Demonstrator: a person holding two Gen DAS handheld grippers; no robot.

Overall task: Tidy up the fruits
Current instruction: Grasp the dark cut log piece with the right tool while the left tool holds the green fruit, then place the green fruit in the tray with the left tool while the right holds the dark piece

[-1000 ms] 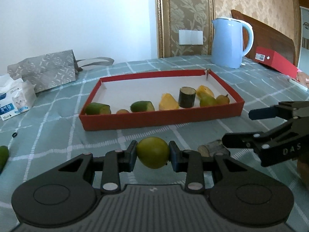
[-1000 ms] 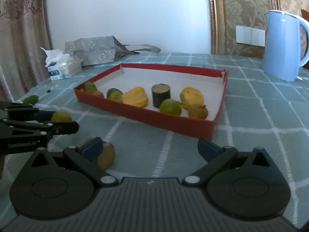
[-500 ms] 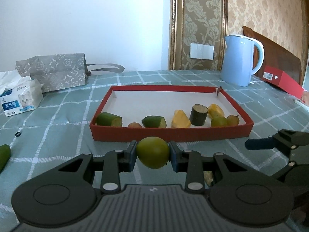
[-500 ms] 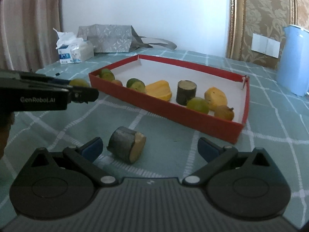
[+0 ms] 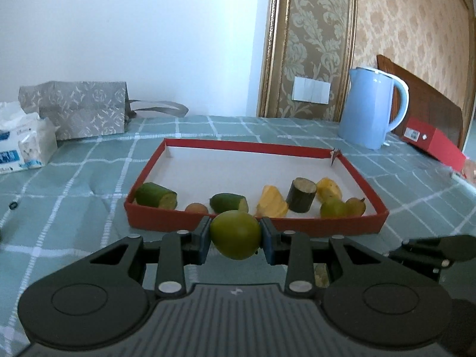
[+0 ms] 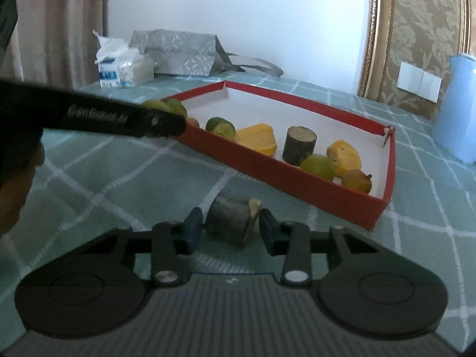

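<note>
Fruits: a green lime (image 5: 235, 235) sits clenched between the left gripper (image 5: 235, 239) pads, held above the tablecloth just short of the red tray (image 5: 297, 226) at twelve o'clock. The right gripper (image 6: 230, 229) has narrowed from wide open around a dark cut fruit piece (image 6: 232, 218) on the cloth — pads close beside it, contact unclear. Both pieces look headed for the tray.

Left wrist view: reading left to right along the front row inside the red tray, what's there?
Green cut piece → small brown fruit → second green cut piece → yellow wedge → dark cylinder → green round fruit → brown pear-like fruit.
</note>
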